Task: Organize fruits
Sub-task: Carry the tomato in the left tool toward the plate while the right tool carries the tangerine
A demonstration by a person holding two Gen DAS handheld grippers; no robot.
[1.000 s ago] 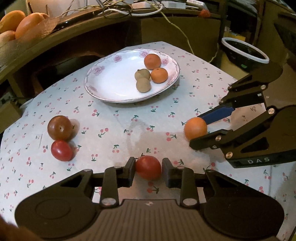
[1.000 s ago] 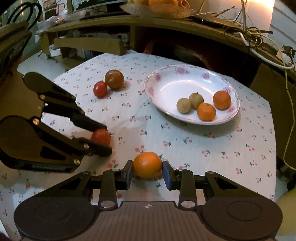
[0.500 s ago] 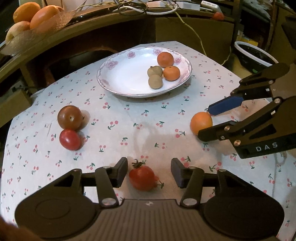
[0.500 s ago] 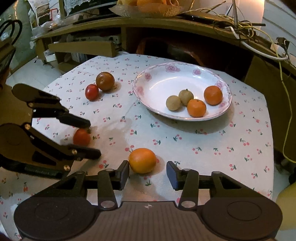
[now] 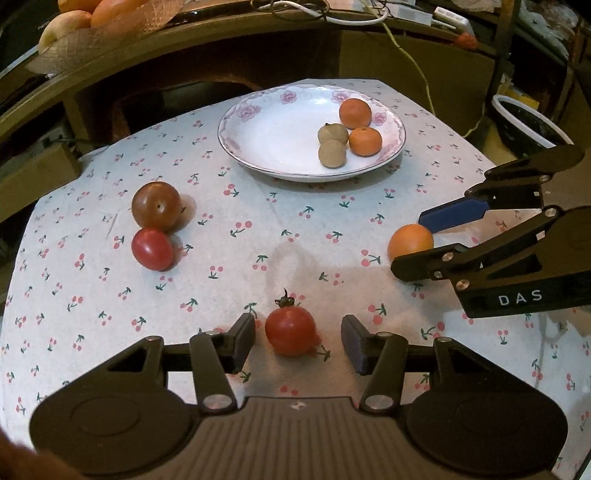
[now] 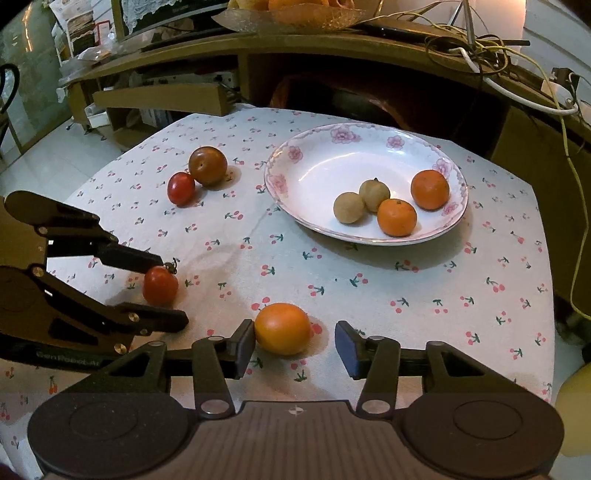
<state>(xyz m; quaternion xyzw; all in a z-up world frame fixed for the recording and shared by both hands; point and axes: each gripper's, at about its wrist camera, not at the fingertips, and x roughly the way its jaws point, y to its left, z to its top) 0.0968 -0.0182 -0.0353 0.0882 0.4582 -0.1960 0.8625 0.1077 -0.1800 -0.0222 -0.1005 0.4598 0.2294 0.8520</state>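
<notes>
My left gripper (image 5: pixel 297 343) is open, its fingers on either side of a red tomato (image 5: pixel 290 331) that rests on the cloth. My right gripper (image 6: pixel 294 345) is open around an orange (image 6: pixel 282 328) that lies on the cloth beside its left finger. The white flowered plate (image 5: pixel 273 125) at the back holds two small oranges (image 5: pixel 365 140) and two tan round fruits (image 5: pixel 332 154). A dark plum (image 5: pixel 156 206) and a second red tomato (image 5: pixel 152 249) lie touching at the left. The right gripper (image 5: pixel 417 243) shows in the left wrist view, the left gripper (image 6: pixel 168 288) in the right wrist view.
The table wears a white cherry-print cloth (image 5: pixel 258 236). A wooden shelf (image 5: pixel 184 48) behind carries cables and a bowl of large fruit (image 5: pixel 88 14). A dark pot with a white rim (image 5: pixel 524 122) stands off the table's right edge.
Both grippers have opened and let go. The tomato and the orange now rest on the cloth between the spread fingers. Both grippers have pulled back a little.
</notes>
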